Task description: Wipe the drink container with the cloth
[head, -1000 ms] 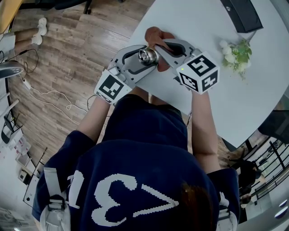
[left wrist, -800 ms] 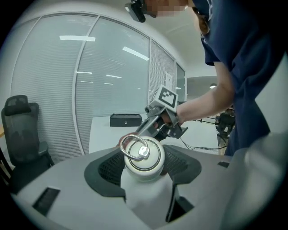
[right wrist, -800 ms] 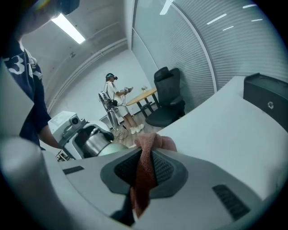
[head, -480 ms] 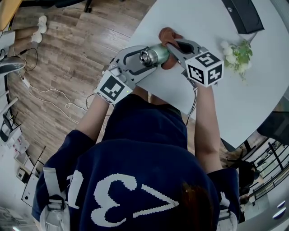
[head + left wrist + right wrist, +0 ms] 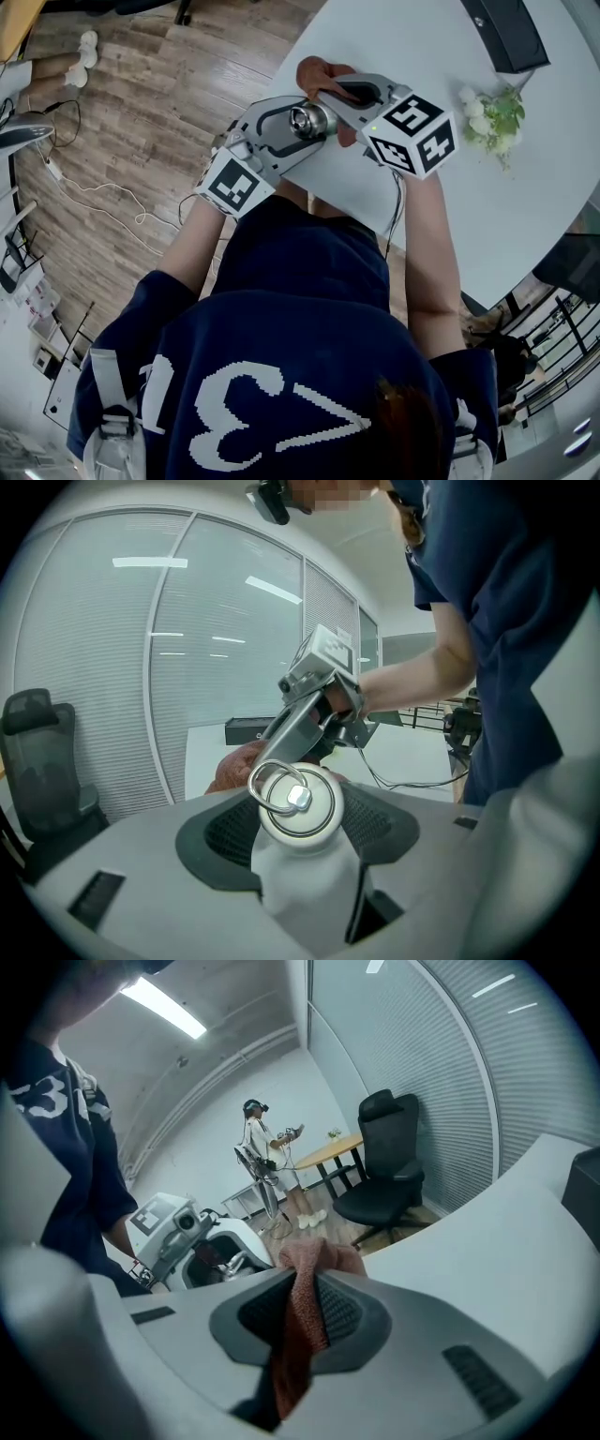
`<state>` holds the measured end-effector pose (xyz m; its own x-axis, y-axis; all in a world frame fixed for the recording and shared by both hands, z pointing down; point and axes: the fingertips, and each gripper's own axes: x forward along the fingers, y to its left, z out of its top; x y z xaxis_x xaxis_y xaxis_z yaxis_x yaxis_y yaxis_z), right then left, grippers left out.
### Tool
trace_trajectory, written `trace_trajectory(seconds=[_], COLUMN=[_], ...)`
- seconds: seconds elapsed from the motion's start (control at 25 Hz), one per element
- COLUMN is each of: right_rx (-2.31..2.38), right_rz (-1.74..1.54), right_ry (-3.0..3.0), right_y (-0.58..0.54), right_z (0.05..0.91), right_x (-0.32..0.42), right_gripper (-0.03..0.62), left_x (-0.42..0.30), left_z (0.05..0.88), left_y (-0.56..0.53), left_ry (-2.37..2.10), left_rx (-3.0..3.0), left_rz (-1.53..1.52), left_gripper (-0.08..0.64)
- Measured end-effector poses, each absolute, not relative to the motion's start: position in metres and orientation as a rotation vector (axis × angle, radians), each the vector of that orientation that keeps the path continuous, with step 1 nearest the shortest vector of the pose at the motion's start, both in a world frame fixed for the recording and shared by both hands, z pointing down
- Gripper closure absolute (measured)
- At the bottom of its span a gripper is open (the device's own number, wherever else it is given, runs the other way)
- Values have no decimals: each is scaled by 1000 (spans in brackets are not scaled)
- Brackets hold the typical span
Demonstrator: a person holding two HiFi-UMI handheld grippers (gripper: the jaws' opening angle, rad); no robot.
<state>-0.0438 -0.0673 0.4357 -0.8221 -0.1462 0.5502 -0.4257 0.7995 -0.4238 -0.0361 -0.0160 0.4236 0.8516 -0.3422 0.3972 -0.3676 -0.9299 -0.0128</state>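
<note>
Pretty clearly an office, the modern meeting-area sort. A big white curved-edge table fills the upper right of the head view. Grey-brown wood-plank flooring runs down the left, with a thin white cable trailing across it. In the left gripper view, tall curved glass partition walls with horizontal blinds span the left half, and a black high-back swivel chair sits at the left edge. Centre of the right gripper view has another black swivel office chair, a light wood-topped desk and a second person standing beside it. There's a long ceiling strip light upper left.
</note>
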Motion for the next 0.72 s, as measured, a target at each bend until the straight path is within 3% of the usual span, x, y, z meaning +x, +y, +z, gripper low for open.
trace_trajectory(seconds=[0.4, 0.72], right_rx=[705, 809], right_rz=[927, 1106], right_ry=[-2380, -2608], right_y=[-81, -71], right_z=[494, 449], right_x=[15, 4], right_gripper=[543, 542], left_x=[-36, -37], left_z=[423, 423], left_y=[-17, -29], left_ry=[-564, -604], left_rx=[2956, 2856], left_rz=[592, 535], left_gripper=[287, 288])
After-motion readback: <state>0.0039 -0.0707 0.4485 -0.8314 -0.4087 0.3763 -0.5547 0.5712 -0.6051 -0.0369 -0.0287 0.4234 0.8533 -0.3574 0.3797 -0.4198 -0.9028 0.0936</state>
